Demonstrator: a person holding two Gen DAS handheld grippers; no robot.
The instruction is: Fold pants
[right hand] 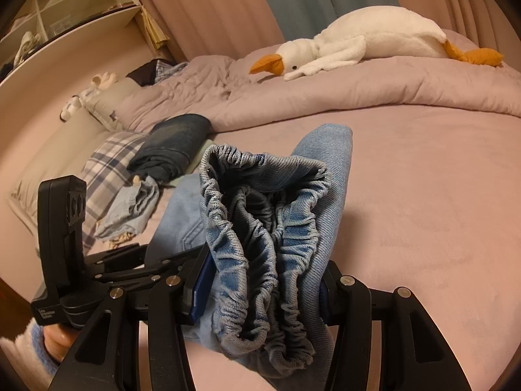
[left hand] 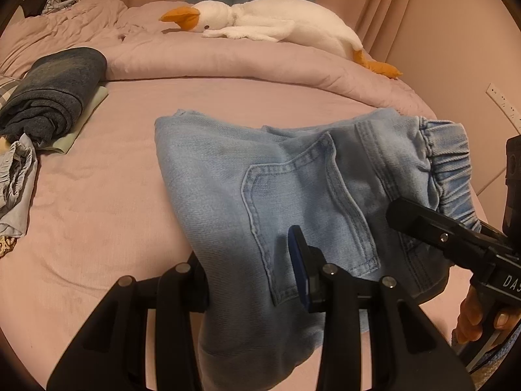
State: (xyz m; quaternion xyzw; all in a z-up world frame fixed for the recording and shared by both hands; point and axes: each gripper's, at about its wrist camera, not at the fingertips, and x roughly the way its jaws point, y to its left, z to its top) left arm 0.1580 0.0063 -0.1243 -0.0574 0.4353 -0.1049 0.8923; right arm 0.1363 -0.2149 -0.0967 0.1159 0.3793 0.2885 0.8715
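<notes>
pale denim pants (left hand: 293, 176) with ruched elastic waistband, pinched by left gripper (left hand: 250, 273) and right gripper (right hand: 260, 286)

Warm, dim indoor light, pinkish cast over both views; no glare. Soft shadows under the jeans (left hand: 293, 195) and dark gripper frames at the bottom. Heavy fisheye bending with black vignette corners; centre sharp, edges softer, slight blur at the far-left shelf (right hand: 65, 6).

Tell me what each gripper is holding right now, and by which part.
Both hold the light blue jeans. The right gripper clamps the bunched elastic waistband; the left gripper pinches the folded denim beside the back pocket.
</notes>
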